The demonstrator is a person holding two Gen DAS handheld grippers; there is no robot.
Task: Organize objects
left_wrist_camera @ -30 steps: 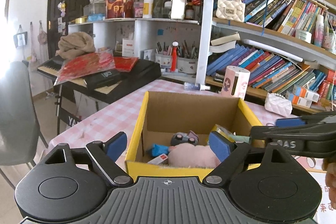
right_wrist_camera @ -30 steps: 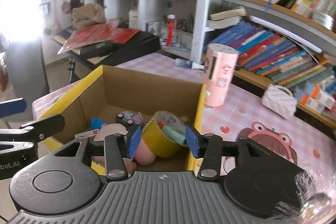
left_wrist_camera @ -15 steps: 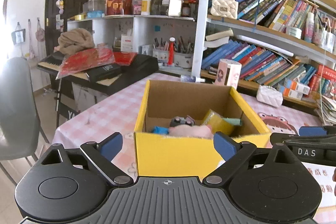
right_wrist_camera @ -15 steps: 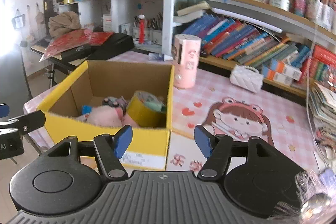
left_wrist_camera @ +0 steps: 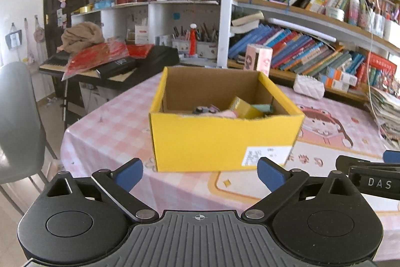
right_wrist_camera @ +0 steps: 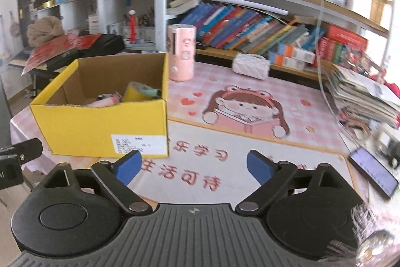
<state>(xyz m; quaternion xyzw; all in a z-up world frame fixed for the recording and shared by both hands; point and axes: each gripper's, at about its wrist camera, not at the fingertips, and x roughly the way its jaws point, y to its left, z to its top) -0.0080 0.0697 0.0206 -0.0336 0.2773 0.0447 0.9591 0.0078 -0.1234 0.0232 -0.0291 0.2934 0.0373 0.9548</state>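
A yellow cardboard box (left_wrist_camera: 220, 142) (right_wrist_camera: 100, 126) stands on the pink checked table. Inside it lie a yellow tape roll (left_wrist_camera: 246, 108) (right_wrist_camera: 136, 93), a pink plush toy (left_wrist_camera: 225, 114) (right_wrist_camera: 103, 101) and a small grey toy (left_wrist_camera: 202, 109). My left gripper (left_wrist_camera: 200, 175) hangs in front of the box's near wall, its jaws still opening with nothing between them. My right gripper (right_wrist_camera: 193, 167) is over the printed mat, to the right of the box, jaws opening and empty. In the left wrist view the right gripper's arm (left_wrist_camera: 370, 178) shows at the right edge.
A pink cylinder (right_wrist_camera: 181, 51), a white quilted pouch (right_wrist_camera: 250, 63), a stack of magazines (right_wrist_camera: 362, 94) and a phone (right_wrist_camera: 373, 172) are on the table. Bookshelves (left_wrist_camera: 312, 46) run behind. A keyboard with red papers (left_wrist_camera: 105, 59) and a grey chair (left_wrist_camera: 17, 121) stand at left.
Both grippers have pulled back out of the box toward me. The right gripper let go of the yellow tape roll, which stays in the box, and swung right while its jaws spread wide.
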